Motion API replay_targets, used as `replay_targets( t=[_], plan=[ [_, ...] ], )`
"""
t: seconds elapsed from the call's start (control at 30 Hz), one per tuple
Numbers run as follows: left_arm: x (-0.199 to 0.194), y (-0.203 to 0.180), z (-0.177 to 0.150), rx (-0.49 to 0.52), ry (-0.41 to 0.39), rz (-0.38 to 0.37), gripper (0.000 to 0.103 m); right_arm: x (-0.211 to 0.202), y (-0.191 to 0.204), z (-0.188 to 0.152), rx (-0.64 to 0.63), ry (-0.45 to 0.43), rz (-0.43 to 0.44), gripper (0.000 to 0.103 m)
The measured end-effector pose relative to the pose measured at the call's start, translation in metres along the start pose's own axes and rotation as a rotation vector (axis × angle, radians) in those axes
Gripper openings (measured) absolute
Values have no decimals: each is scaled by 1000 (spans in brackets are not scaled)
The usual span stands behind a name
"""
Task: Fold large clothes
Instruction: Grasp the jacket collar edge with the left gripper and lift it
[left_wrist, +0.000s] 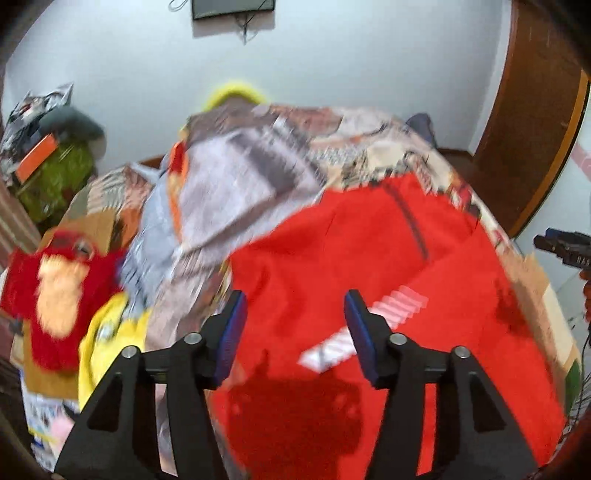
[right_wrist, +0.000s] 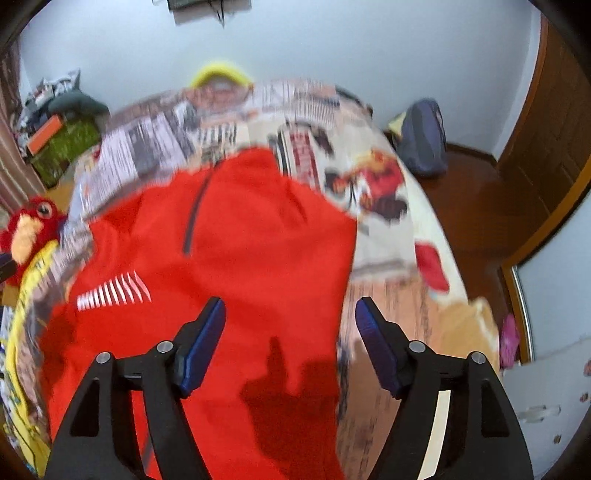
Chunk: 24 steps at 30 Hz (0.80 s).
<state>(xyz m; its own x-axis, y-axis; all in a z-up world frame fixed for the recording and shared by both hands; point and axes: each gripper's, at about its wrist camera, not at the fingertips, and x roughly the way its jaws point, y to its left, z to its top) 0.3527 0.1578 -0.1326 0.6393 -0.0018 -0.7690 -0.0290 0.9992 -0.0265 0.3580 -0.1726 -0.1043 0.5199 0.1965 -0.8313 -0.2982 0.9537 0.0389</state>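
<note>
Red garment (left_wrist: 369, 258) (backpack (right_wrist: 424, 140) right-view only)

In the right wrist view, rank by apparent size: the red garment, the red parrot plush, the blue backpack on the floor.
1. red garment, largest by far.
2. blue backpack.
3. red parrot plush, partly cut off at the frame edge, so its rank against the backpack is unsure.

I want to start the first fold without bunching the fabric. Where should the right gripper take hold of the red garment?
Probably its right side edge. The red garment lies flat on the patterned bedspread, and that edge runs free beneath the open right gripper. Come from the right, sliding one finger under the hem. The left gripper is open above the fabric too.
</note>
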Motion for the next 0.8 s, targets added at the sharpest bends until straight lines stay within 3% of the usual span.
replay_targets(
  t=[0.17,0.4,0.5,0.6,0.7,0.8],
  plan=[
    [46,-14,51,27,4,-47,59,22,-2,38,24,-28,43,73],
    [146,-21,92,11,75,-93,59,97,-8,78,-10,1,51,74],
    [194,-12,102,-44,122,-128,59,135,-7,93,-9,23,58,73],
    [245,-7,104,-82,184,-79,59,174,-9,107,39,60,114,74],
    [286,-4,97,-148,250,-149,59,206,-5,116,57,113,158,73],
    [306,-5,94,-193,241,-187,59,231,0,122,64,152,179,73]
  ],
)
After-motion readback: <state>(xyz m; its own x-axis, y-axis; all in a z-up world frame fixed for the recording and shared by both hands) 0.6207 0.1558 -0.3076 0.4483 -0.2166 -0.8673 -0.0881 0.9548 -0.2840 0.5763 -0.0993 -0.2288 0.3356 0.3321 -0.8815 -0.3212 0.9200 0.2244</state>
